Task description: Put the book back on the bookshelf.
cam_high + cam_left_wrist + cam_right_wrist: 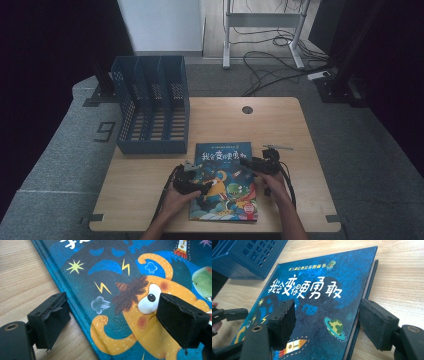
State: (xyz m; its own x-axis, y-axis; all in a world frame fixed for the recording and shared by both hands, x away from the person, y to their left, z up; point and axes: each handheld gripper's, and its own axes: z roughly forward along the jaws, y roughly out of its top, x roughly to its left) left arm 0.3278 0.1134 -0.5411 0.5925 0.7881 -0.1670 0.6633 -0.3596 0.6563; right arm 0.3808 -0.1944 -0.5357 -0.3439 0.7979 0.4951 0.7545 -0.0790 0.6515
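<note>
A blue picture book (pixel 223 155) with white title characters and an orange cartoon creature lies flat on the wooden table (pixel 280 125), near its front edge. My left gripper (pixel 199 185) sits at the book's left edge. In the left gripper view it is open (pixel 112 322), one jaw over bare wood (pixel 22 277) and the other over the cover (pixel 120 272). My right gripper (pixel 251 164) is at the book's right edge, also open (pixel 327 320). One of its jaws hangs above the cover (pixel 317 280) and the other is beyond the page edge. Neither gripper presses on the book.
A blue slotted file organizer (pixel 152 105) stands at the table's back left, close to the book's far corner (pixel 249 257). A round cable hole (pixel 247 109) sits at the back centre. Cables and a desk frame lie on the floor beyond the table.
</note>
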